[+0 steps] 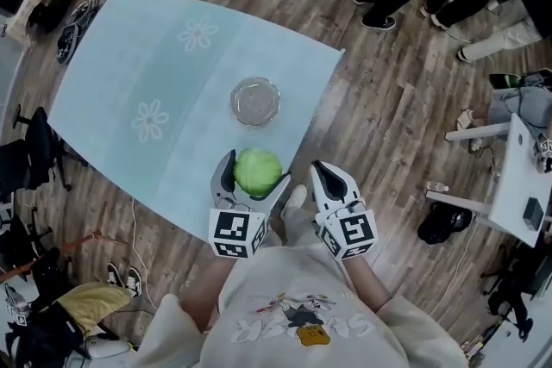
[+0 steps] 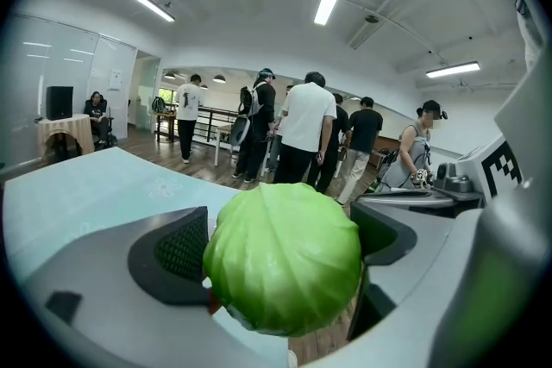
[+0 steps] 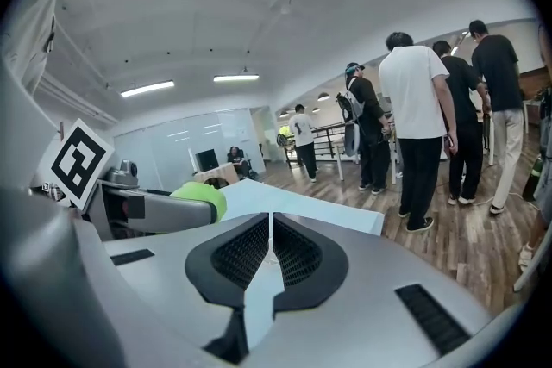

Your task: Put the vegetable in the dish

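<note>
- The left gripper (image 1: 254,177) is clamped on the cabbage (image 2: 283,258). One jaw presses each side, and the round green head fills the gap between them. It is held at the near edge of the table (image 1: 129,82).
- The glass dish (image 1: 255,101) stands empty at 12 o'clock from the cabbage, apart from it, with bare tabletop between them.
- The right gripper (image 3: 272,228) sits at 3 o'clock from the cabbage, off the table's edge. Its jaws are pressed together on nothing, and it appears idle.
- Judged from this, the grasp is made and the carry to the dish is the step in hand.
- The next move calls for travel toward 12 o'clock, high enough to clear the rim. The dish looks scarcely wider than the cabbage, so the head should be centred and lowered before release, or it may roll off.
</note>
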